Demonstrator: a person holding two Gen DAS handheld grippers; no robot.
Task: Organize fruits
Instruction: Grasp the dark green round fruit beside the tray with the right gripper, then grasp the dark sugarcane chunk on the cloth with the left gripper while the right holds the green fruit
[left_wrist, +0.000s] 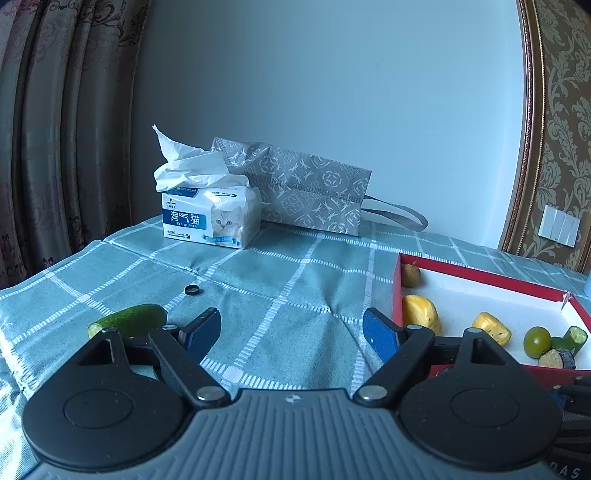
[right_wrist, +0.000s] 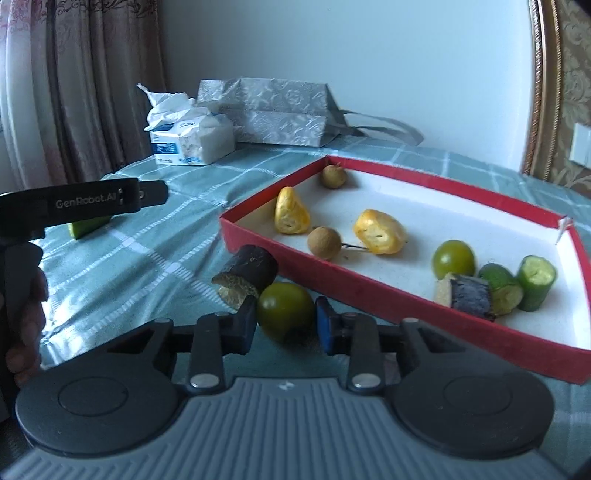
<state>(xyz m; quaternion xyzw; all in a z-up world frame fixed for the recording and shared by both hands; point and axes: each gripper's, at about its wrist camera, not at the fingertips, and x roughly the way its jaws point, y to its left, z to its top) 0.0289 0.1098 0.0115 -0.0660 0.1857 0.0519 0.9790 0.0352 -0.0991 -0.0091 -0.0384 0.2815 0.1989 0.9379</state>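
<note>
A green round fruit (right_wrist: 285, 310) sits on the checked tablecloth (right_wrist: 147, 266) just outside the near wall of the red tray (right_wrist: 332, 284); the right gripper (right_wrist: 285, 325) has its two fingers on either side of it, narrowed close around the fruit, though whether the pads actually press it cannot be told. Touching the fruit on its far left is a dark-skinned chunk (right_wrist: 247, 275) with a pale cut face. Inside the tray lie two yellow pieces (right_wrist: 291, 212), two small brown round fruits (right_wrist: 324, 240), another green round fruit (right_wrist: 453, 258), a dark-skinned piece (right_wrist: 467, 295) and two cucumber pieces (right_wrist: 535, 282). The left gripper (left_wrist: 291, 332) hovers over bare cloth with its fingers spread wide and nothing between them; a cucumber piece (left_wrist: 129, 318) lies just beyond its left finger; a small dark ring (left_wrist: 192, 290) rests farther out. At the back stand a tissue pack (left_wrist: 210, 214) and a grey patterned bag (left_wrist: 306, 192).
</note>
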